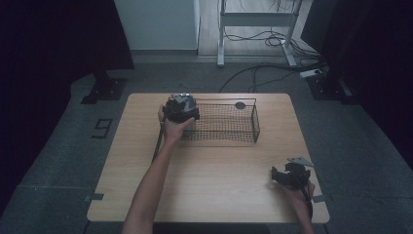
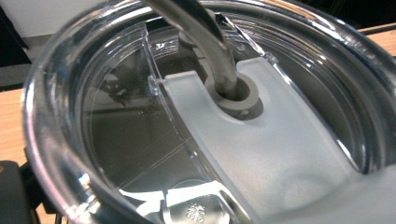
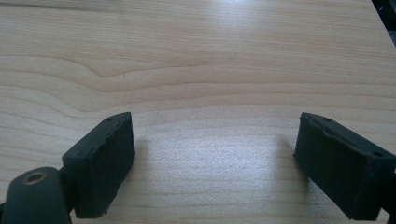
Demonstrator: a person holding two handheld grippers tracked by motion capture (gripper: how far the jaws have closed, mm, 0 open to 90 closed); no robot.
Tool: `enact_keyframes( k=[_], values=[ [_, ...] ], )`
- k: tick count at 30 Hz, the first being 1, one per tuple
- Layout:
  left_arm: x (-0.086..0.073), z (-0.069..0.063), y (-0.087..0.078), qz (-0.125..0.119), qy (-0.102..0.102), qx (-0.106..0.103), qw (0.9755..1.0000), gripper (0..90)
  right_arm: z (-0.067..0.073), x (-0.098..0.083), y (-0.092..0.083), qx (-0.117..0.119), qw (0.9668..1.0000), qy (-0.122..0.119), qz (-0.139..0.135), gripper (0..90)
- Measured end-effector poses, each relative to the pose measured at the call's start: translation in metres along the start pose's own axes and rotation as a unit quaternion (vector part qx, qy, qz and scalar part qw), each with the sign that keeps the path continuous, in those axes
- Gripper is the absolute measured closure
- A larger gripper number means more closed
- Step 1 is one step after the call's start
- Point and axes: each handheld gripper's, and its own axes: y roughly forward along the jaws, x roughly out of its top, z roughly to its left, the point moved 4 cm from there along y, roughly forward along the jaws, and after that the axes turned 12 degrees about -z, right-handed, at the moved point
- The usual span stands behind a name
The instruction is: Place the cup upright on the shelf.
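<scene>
High view: left gripper (image 1: 181, 108) sits at the left end of a wire basket (image 1: 249, 130) near the counter's (image 1: 219, 170) far edge, w/ the hand wrapped round it. Left gripper view looks straight down on a clear cup lid (image 2: 140, 154) w/ a metal straw (image 2: 205, 42) through its hole, very close.

Risk, as a guess: the cup could catch the basket rim and tip, or the straw could snag, if the gripper lifts off crooked.

Left gripper: can't tell if it grips the cup; its jaws are out of sight, likely wide.

Right gripper (image 1: 287, 176) rests near the counter's near right corner, jaws wide open over bare wood, holding nothing.
</scene>
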Motion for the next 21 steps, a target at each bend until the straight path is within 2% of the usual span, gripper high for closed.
enact_keyframes(
  k=[2, 9, 14, 21],
  values=[
    [-0.001, 0.001, 0.0, -0.002, -0.01, 0.001, 0.9999, 2.4, 0.0, 0.0, 0.0, 0.0, 1.0, 0.0, 0.0, 11.9],
    [-0.002, 0.002, -0.002, 0.001, -0.02, -0.008, 0.9998, 0.6, 0.0, 0.0, 0.0, 0.0, 1.0, 0.0, 0.0, 12.0],
    [0.009, 0.003, -0.012, -0.017, -0.019, -0.018, 0.9995, 0.0, 0.0, 0.0, 0.0, -0.001, 1.0, 0.001, 0.0, 12.0],
    [0.015, 0.004, -0.028, -0.03, -0.022, -0.021, 0.9991, 0.0, 0.0, 0.0, 0.0, -0.001, 1.0, 0.0, 0.0, 12.0]
  ],
)
